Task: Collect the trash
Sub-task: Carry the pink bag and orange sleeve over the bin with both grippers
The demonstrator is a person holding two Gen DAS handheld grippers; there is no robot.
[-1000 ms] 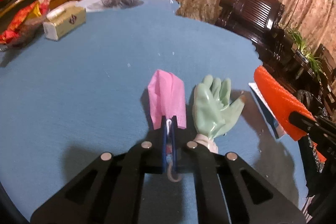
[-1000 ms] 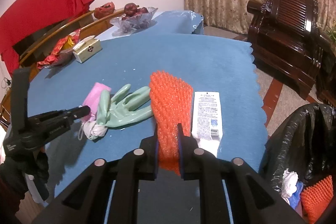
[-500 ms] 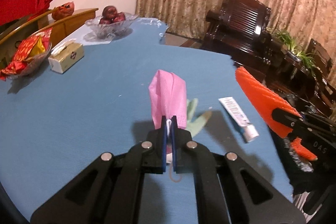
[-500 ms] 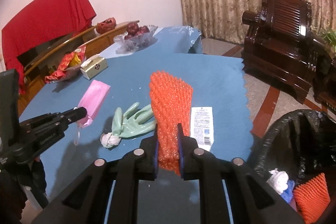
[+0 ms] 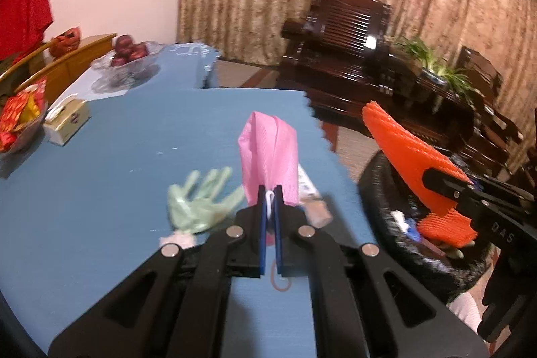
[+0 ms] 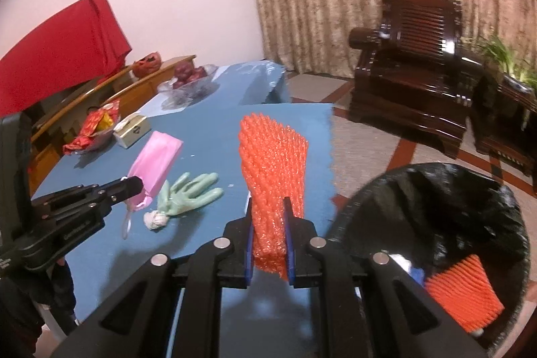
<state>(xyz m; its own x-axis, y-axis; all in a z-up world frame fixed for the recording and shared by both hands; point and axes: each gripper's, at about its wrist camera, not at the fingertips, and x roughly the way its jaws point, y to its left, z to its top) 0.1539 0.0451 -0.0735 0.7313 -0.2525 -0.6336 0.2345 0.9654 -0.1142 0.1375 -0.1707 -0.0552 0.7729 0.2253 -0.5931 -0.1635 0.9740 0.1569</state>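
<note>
My left gripper point(image 5: 269, 190) is shut on a pink face mask point(image 5: 270, 156) and holds it in the air above the blue table point(image 5: 134, 150); the mask also shows in the right wrist view point(image 6: 156, 163). My right gripper point(image 6: 268, 207) is shut on an orange foam net point(image 6: 273, 163), raised beside the table edge and next to the black trash bag point(image 6: 436, 210). In the left wrist view the orange foam net point(image 5: 409, 156) hangs over the black trash bag point(image 5: 386, 190). A green rubber glove point(image 6: 189, 193) lies on the table, as does a tube point(image 5: 310, 190) half hidden behind the mask.
The bag holds another orange net point(image 6: 465, 291) and bits of trash. A tissue box point(image 5: 67, 119), a glass fruit bowl point(image 5: 127, 62) and a snack dish point(image 5: 20, 119) stand at the table's far left. Dark wooden armchairs point(image 6: 412, 62) stand beyond.
Both grippers have lifted and swung right toward the trash bag with their loads. The glove and tube stay on the table.
</note>
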